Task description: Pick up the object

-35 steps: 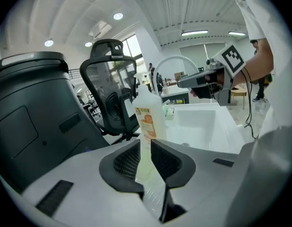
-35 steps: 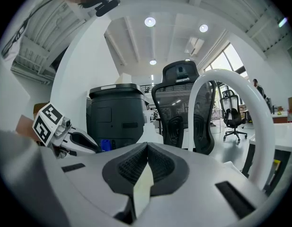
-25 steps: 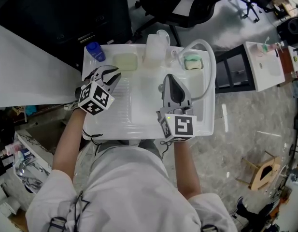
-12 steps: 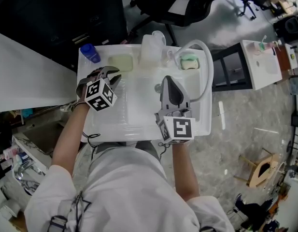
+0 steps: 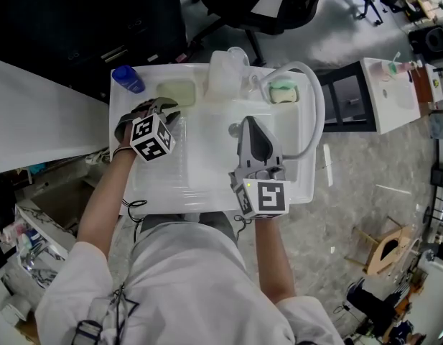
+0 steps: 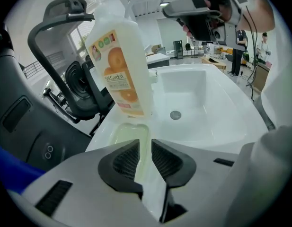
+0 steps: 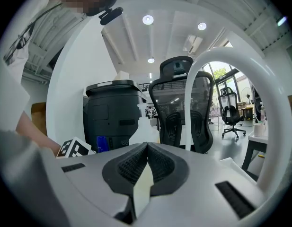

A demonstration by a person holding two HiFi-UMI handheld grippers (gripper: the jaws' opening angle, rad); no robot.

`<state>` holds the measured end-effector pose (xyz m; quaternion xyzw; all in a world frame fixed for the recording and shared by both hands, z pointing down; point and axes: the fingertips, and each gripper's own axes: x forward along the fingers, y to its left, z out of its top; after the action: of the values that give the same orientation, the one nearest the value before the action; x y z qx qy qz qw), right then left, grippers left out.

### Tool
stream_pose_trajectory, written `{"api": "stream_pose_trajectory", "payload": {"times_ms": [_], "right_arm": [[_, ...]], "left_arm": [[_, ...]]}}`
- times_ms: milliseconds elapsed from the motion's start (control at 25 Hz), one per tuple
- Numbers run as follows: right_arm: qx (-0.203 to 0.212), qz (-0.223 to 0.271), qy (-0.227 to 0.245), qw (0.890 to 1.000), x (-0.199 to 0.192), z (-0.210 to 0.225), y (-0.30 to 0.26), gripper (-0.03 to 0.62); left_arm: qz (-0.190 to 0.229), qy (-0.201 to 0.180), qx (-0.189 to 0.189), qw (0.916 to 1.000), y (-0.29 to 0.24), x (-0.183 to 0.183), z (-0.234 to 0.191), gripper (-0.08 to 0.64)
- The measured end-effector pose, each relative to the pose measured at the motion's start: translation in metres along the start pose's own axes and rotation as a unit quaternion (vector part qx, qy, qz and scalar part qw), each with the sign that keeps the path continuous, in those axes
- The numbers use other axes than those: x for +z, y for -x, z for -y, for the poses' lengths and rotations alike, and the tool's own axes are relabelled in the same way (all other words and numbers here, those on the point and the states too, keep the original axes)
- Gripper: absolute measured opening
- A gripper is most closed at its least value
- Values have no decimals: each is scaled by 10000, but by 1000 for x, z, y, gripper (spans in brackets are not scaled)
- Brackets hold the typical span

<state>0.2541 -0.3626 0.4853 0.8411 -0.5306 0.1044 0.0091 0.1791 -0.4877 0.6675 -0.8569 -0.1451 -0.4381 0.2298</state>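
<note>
**Left gripper creeps toward the pale block; no grasp yet**

Head view: The left gripper (image 5: 166, 108) has edged a little nearer the back ledge of the white sink (image 5: 207, 185) over the last second. It now sits just short of the pale yellow-green block (image 5: 176, 92), which I judge to be the object to pick up. The right gripper (image 5: 248, 123) has barely shifted and hangs over the basin beside the arched tap (image 5: 312, 113). A blue-capped bottle (image 5: 128, 78) stands at the ledge's left corner.

Left gripper view: Jaws a narrow slit apart, nothing between them. The block (image 6: 131, 135) lies in its recess straight ahead, untouched. The bottle with the orange label (image 6: 119, 65) stands just behind it. The drain (image 6: 175, 115) is off to the right.

Right gripper view: Jaws pressed together, empty, tilted up toward an office chair (image 7: 176, 108) and the tap's arch (image 7: 240, 74).

Reading: this is the approach stage. The slit looks too tight for the block, so the left jaws likely need to spread before closing in.
</note>
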Motion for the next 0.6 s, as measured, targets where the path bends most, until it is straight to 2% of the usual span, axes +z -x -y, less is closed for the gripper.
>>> {"api": "stream_pose_trajectory", "payload": {"times_ms": [600], "right_arm": [[-25, -129, -147, 9998, -18, 4, -12, 6]], "left_arm": [[-378, -224, -165, 9989, -33, -21, 3, 89]]}}
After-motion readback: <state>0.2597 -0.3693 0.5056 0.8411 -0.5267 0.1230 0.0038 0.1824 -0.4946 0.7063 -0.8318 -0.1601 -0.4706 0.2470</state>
